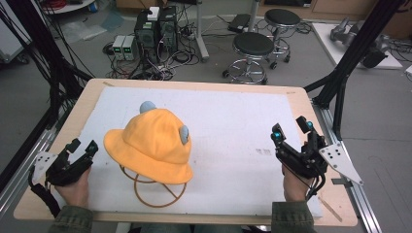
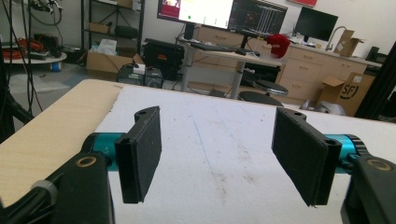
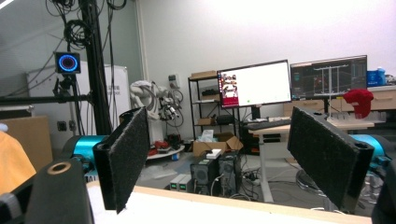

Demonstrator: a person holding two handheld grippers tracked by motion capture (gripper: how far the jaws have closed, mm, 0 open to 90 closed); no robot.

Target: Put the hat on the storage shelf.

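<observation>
Am holding left gripper and right gripper at opposite table edges, jaws spread, gripping nothing. Yellow hat sitting left of centre on white mat, over wire stand. Am flanking it, likely readying approach.

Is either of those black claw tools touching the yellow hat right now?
No, the yellow fabric bucket hat sits alone, with the left gripper and right gripper apart from it.
</observation>
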